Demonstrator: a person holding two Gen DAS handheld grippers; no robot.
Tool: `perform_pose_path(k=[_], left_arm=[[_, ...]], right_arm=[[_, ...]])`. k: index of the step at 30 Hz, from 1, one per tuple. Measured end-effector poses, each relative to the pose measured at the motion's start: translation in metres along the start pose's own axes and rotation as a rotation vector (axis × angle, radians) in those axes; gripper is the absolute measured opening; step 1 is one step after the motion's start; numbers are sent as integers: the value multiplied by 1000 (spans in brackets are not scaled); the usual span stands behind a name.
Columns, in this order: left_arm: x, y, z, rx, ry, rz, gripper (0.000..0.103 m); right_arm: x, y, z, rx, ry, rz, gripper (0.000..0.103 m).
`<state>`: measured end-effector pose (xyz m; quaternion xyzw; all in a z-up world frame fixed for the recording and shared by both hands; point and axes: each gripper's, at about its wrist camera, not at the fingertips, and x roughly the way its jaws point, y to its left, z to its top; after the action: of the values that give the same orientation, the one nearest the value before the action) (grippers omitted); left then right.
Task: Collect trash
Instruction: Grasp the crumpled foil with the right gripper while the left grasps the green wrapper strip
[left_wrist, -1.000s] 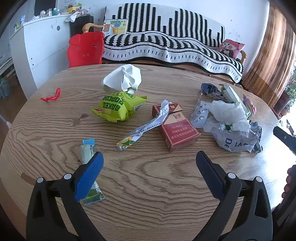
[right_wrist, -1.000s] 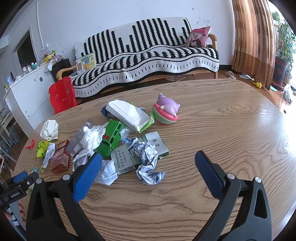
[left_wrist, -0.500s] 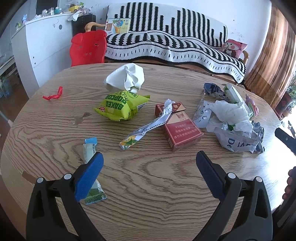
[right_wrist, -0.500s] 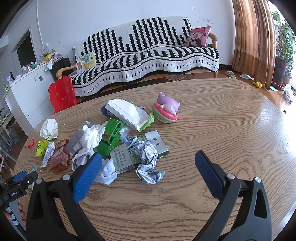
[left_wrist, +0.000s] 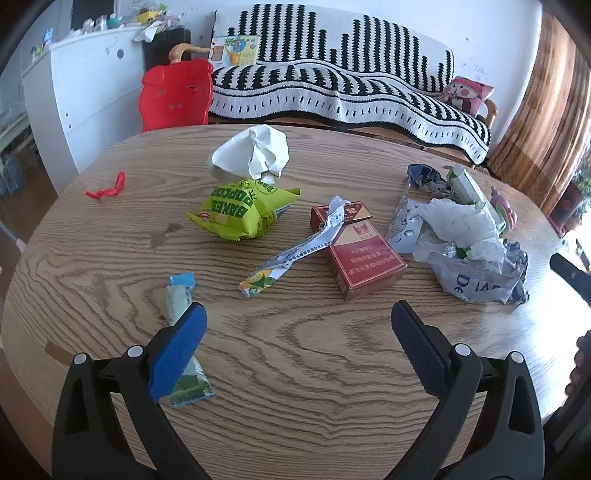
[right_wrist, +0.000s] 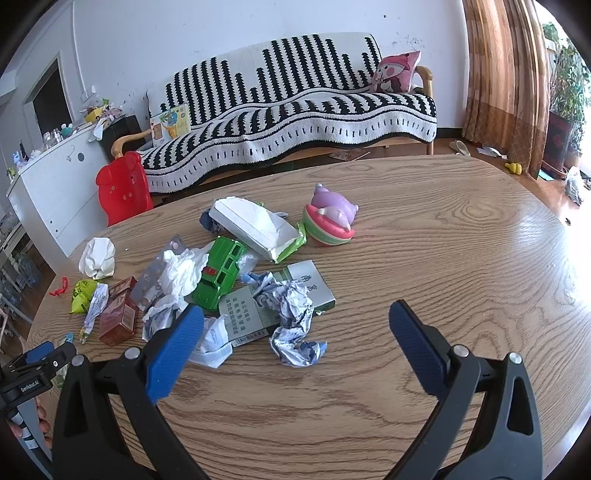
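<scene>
Trash lies scattered on a round wooden table (left_wrist: 314, 369). In the left wrist view I see a red cigarette box (left_wrist: 364, 254), a long paper strip (left_wrist: 295, 251), a green popcorn bag (left_wrist: 243, 210), crumpled white paper (left_wrist: 255, 151), a small wrapper (left_wrist: 181, 295) and a heap of tissue and foil (left_wrist: 465, 236). My left gripper (left_wrist: 299, 347) is open and empty above bare wood. In the right wrist view my right gripper (right_wrist: 295, 343) is open and empty, just before a crumpled foil wad (right_wrist: 291, 317) and a grey-green cigarette box (right_wrist: 280, 302).
A green toy truck (right_wrist: 218, 273), a pink and purple toy (right_wrist: 328, 221) and a torn white carton (right_wrist: 258, 225) lie in the pile. A red scrap (left_wrist: 107, 184) lies far left. A red chair (left_wrist: 173, 96) and a striped sofa (left_wrist: 332, 85) stand behind the table.
Both views shifted slightly; the left gripper has drifted a little leftward and closer over the table. Nothing was taken hold of.
</scene>
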<state>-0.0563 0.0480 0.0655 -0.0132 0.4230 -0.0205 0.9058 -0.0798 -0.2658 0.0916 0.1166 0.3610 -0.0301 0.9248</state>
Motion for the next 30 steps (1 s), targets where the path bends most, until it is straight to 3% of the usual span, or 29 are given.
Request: perform_pose_path(k=[4, 8, 14, 21, 27, 30], left_arm=[[-6, 15, 1, 27, -35, 77, 97], [0, 39, -2, -12, 4, 86, 97], [1, 64, -1, -66, 33, 88, 97], [13, 72, -11, -54, 93, 108, 97], [33, 83, -12, -93, 149, 144, 97], [36, 80, -11, -67, 129, 179, 98]], right_arm=[[-1, -9, 5, -14, 13, -26, 97], [-3, -35, 9, 23, 2, -104, 97], [0, -58, 7, 124, 66, -63, 97], [10, -33, -2, -95, 141, -35, 97], [37, -28, -7, -113, 201, -4, 97], [59, -23, -8, -143, 254, -19, 98]])
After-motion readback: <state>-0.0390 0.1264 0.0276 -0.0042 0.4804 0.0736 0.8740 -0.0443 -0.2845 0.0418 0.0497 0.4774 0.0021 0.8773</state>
